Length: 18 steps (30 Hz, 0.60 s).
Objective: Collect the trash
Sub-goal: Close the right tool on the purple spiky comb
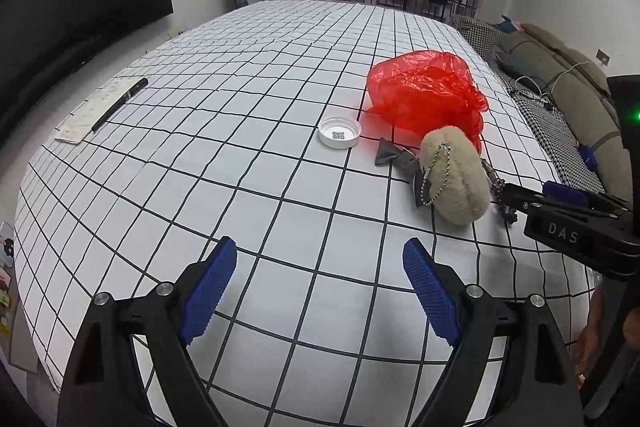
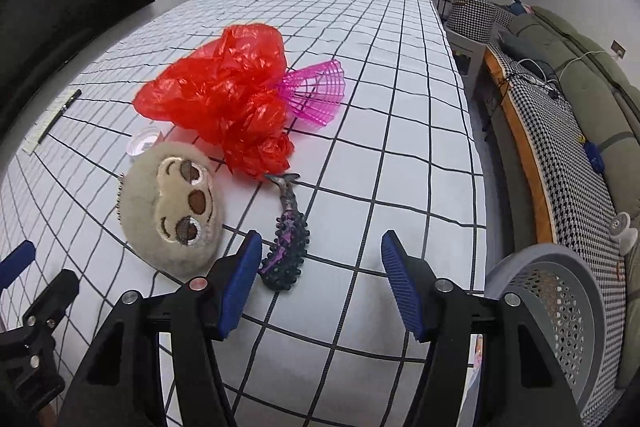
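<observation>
A crumpled red plastic bag (image 1: 426, 91) lies on the checked table, also in the right wrist view (image 2: 224, 95). A white bottle cap (image 1: 340, 132) sits left of it, partly hidden in the right wrist view (image 2: 143, 142). A plush sloth head keychain (image 1: 456, 175) (image 2: 174, 219) lies in front of the bag. A dark purple spiky fish toy (image 2: 286, 243) lies beside it. A pink plastic fan (image 2: 316, 91) pokes out behind the bag. My left gripper (image 1: 320, 259) is open and empty above the table. My right gripper (image 2: 320, 259) is open, its left finger next to the fish toy.
A grey perforated bin (image 2: 560, 303) stands at the table's right edge. A pen (image 1: 120, 103) on a paper strip lies at the far left. A grey scrap (image 1: 394, 157) lies by the plush. A sofa (image 2: 560, 107) runs along the right.
</observation>
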Tool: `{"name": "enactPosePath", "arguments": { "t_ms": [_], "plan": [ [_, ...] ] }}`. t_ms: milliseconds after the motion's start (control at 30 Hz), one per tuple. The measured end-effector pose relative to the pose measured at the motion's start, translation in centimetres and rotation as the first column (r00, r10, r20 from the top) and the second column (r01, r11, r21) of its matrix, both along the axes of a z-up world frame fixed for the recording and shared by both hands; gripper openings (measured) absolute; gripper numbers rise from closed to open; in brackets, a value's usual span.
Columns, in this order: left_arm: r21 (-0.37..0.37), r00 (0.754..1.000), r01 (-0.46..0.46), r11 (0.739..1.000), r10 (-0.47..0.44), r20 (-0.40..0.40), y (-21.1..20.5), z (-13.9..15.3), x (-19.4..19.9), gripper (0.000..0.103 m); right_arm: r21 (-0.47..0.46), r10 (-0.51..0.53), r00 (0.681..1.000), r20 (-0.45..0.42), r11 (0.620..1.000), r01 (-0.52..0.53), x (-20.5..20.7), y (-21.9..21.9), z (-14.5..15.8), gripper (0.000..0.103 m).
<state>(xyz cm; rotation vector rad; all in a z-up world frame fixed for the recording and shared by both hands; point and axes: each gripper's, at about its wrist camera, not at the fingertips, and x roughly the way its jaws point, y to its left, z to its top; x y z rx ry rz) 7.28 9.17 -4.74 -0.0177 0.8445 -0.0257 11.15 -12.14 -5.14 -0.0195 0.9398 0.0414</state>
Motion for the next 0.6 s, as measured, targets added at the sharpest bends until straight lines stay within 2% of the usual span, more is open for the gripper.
{"name": "enactPosePath", "arguments": {
  "t_ms": [267, 367, 467, 600],
  "plan": [
    [0.004, 1.0, 0.007, 1.0, -0.007, -0.003, -0.4, 0.1, -0.3, 0.083, -0.036, 0.039, 0.999, -0.014, 0.999, -0.039, 0.6, 1.4, -1.0, 0.059],
    [0.006, 1.0, 0.006, 1.0, -0.006, -0.004, -0.5, 0.2, -0.3, 0.083, -0.045, 0.047, 0.998, -0.029, 0.998, -0.048, 0.9, 1.8, -1.7, 0.046],
    [0.005, 1.0, 0.004, 1.0, -0.004, -0.007, -0.6, 0.1, -0.3, 0.083, -0.037, 0.053, 0.998, -0.023, 0.998, -0.054, 0.9, 1.7, -1.7, 0.042],
    [-0.003, 1.0, 0.002, 1.0, -0.002, -0.014, -0.7, 0.0, -0.1, 0.083, -0.03, 0.075, 0.997, -0.02, 0.997, -0.075, 0.7, 1.9, -1.7, 0.024]
  ]
}}
